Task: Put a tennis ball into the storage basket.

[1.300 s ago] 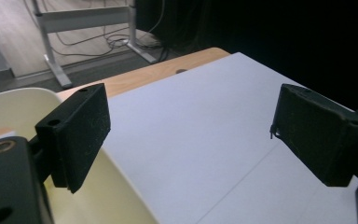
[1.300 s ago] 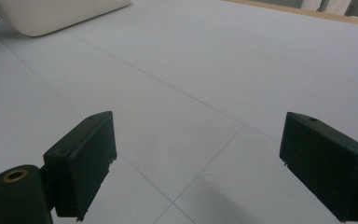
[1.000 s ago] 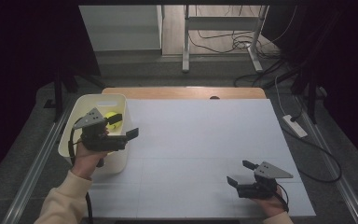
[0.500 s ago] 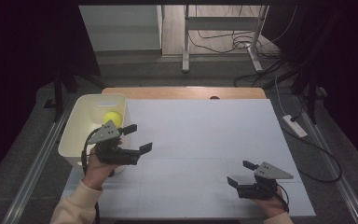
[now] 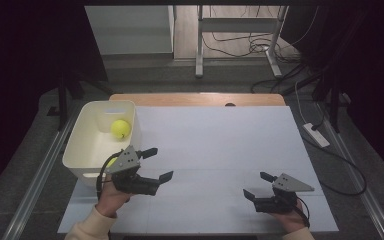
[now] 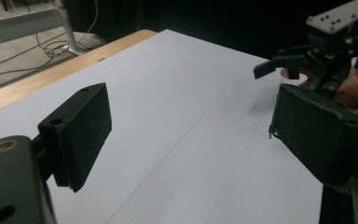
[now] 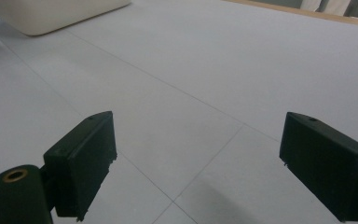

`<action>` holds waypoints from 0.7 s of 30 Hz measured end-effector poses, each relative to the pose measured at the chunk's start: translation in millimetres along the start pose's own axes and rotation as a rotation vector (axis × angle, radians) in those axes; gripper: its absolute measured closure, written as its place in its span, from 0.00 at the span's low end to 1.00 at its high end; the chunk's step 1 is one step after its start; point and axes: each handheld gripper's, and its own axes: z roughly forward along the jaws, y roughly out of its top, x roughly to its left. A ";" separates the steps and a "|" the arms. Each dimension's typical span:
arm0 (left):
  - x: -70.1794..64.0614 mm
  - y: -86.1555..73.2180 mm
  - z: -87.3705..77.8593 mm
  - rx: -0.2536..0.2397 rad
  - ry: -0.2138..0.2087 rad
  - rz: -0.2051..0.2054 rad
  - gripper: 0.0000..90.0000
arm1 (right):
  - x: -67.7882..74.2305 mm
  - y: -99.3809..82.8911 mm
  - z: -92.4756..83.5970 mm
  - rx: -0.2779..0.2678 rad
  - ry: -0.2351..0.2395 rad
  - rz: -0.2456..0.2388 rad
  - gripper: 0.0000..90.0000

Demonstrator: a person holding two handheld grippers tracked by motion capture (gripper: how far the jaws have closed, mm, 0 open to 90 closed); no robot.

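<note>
Yellow-green ball (image 5: 120, 129) in cream-white bin (image 5: 80, 145); white table sheet (image 5: 220, 145); black grippers with grey plates.

The white-topped bench (image 5: 220, 135) with a light wooden far edge (image 5: 195, 99) stood on a grey floor (image 5: 370, 165) in a dim room; behind it, a metal table frame (image 5: 235, 25), tangled black cables (image 5: 240, 47) and a white power strip (image 5: 316, 135) lay in shadow

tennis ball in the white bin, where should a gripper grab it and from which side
Probably straight down from above, jaws across the ball's middle. It lies low inside the bin, near the far right corner, so the walls block any sideways approach. Being round, any pair of opposite sides will do; setting the jaws parallel to the nearest wall should keep them clear of it.
</note>
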 end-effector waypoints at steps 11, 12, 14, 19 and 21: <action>-13.1 -31.9 2.7 0.038 -0.002 -0.019 0.15 | -0.7 -0.3 -0.4 0.000 -0.002 0.003 0.12; -13.4 -35.9 3.3 0.042 0.000 -0.024 0.15 | -0.6 -0.2 -0.3 -0.001 -0.001 0.003 0.12; -13.7 -40.9 3.9 0.047 0.003 -0.030 0.15 | -0.8 -0.2 0.0 0.000 -0.001 0.002 0.12; -14.4 -63.5 5.3 0.076 0.000 -0.051 0.15 | -1.0 -0.8 0.2 0.005 -0.002 0.002 0.12; -14.3 -72.3 4.9 0.084 0.003 -0.057 0.15 | -0.8 -0.9 0.0 0.006 -0.002 0.003 0.12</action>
